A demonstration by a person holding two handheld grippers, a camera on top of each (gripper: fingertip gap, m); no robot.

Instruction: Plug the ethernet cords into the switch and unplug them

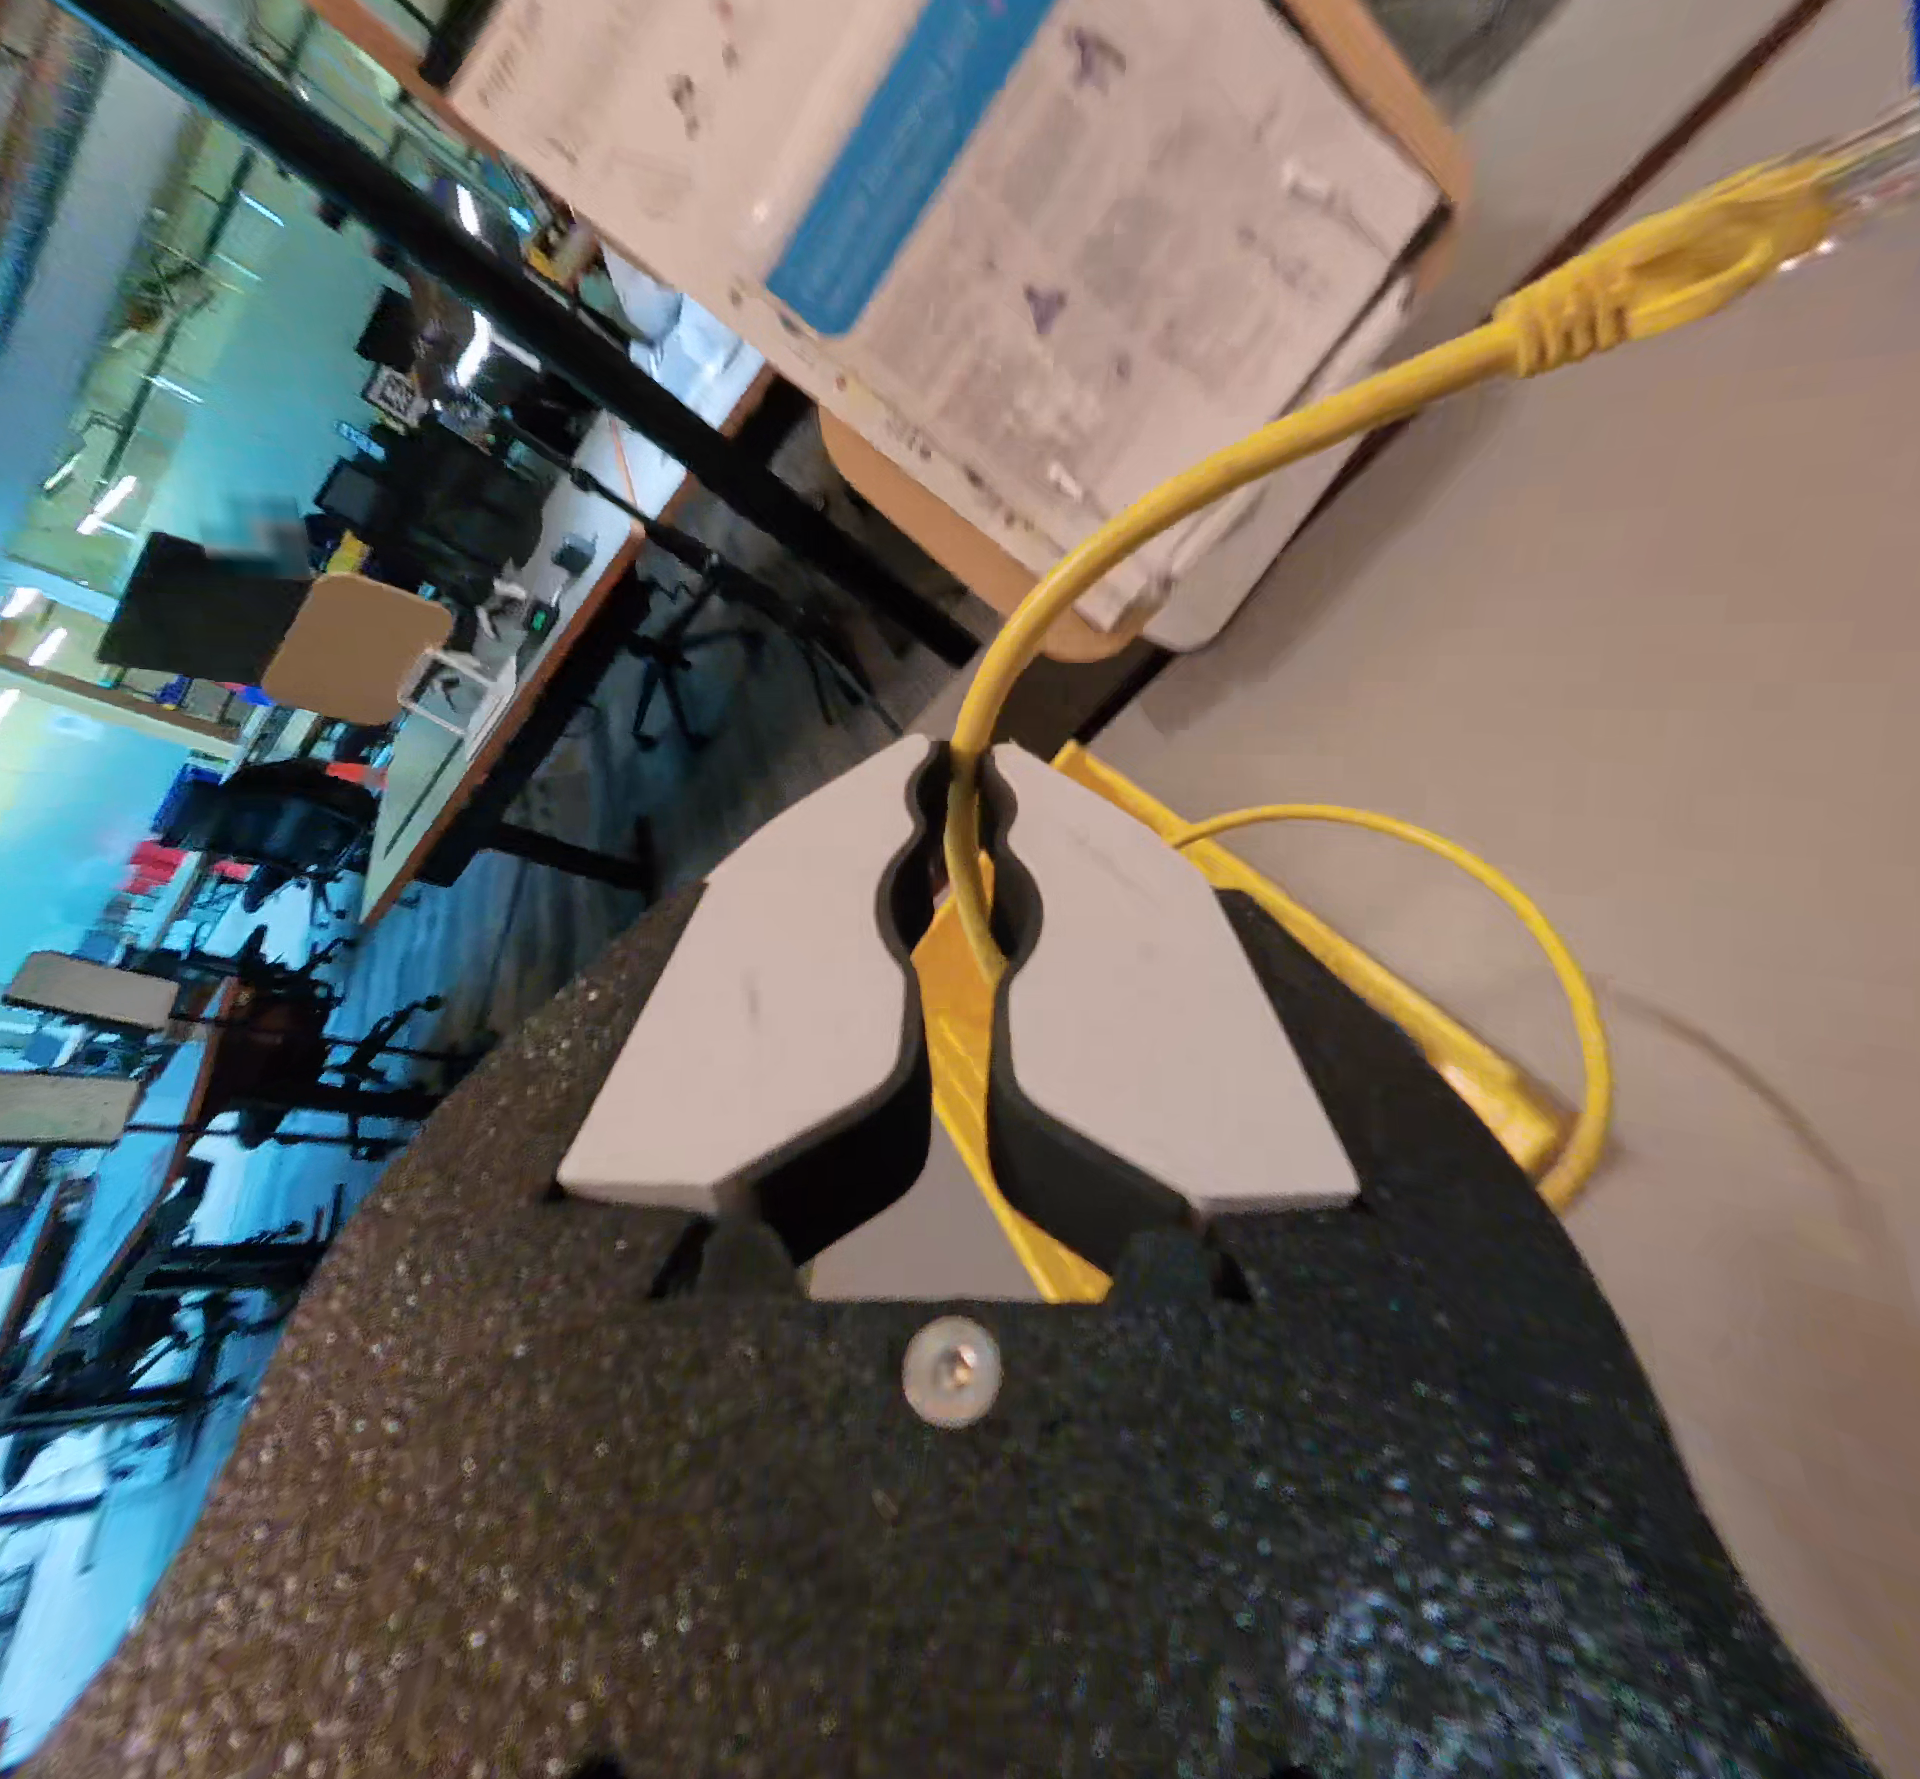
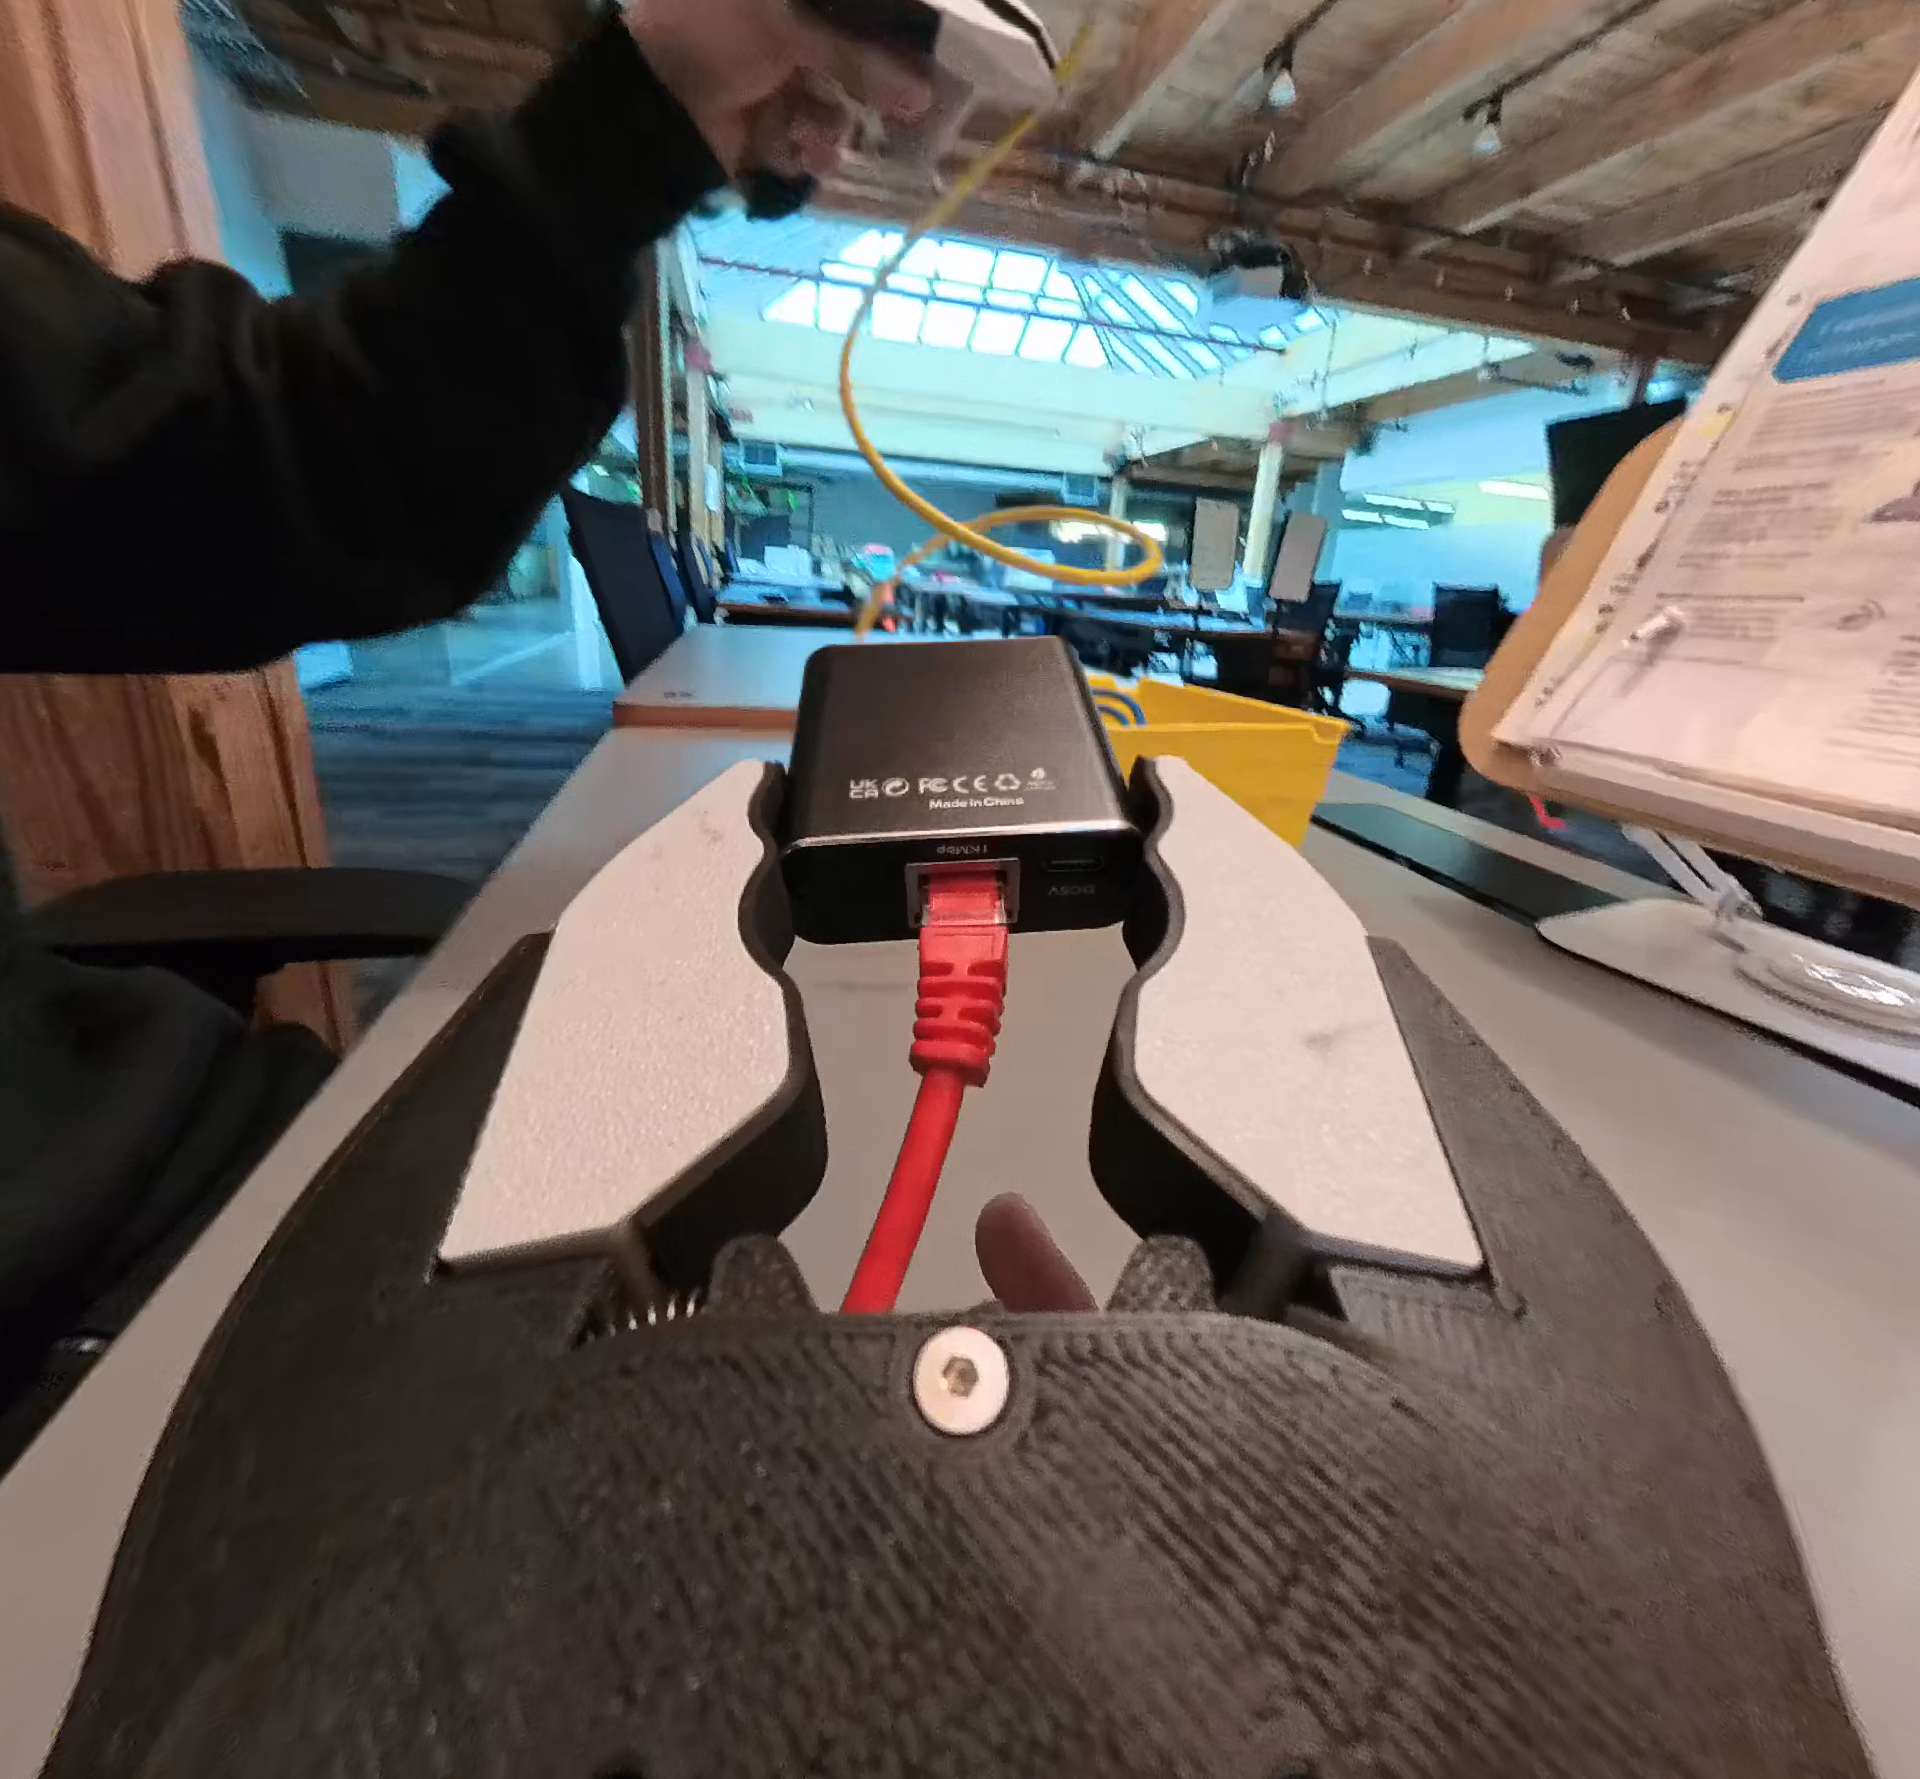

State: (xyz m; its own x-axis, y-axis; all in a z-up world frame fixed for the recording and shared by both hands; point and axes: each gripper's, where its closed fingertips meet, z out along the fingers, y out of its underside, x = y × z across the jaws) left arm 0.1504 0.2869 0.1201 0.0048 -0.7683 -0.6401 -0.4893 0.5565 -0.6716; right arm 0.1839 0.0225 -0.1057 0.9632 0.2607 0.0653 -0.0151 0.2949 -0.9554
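My right gripper [image 2: 956, 794] is shut on the black switch [image 2: 951, 763] and holds its sides on the grey table [image 2: 1714, 1210]. A red ethernet cord [image 2: 951, 991] is plugged into the port that faces me. My left gripper [image 1: 961, 763] is shut on a yellow ethernet cord [image 1: 1226, 472], held high in the air; its free plug [image 1: 1704, 254] points up and right. In the right wrist view the left gripper [image 2: 1039, 56] shows at the top, with the yellow cord [image 2: 935, 503] looping down behind the switch.
A yellow bin [image 2: 1226, 742] stands behind the switch. A clipboard with printed sheets [image 2: 1745, 586] leans on a stand at the right; it also shows in the left wrist view [image 1: 935, 202]. A person's dark sleeve [image 2: 312, 420] reaches across the left.
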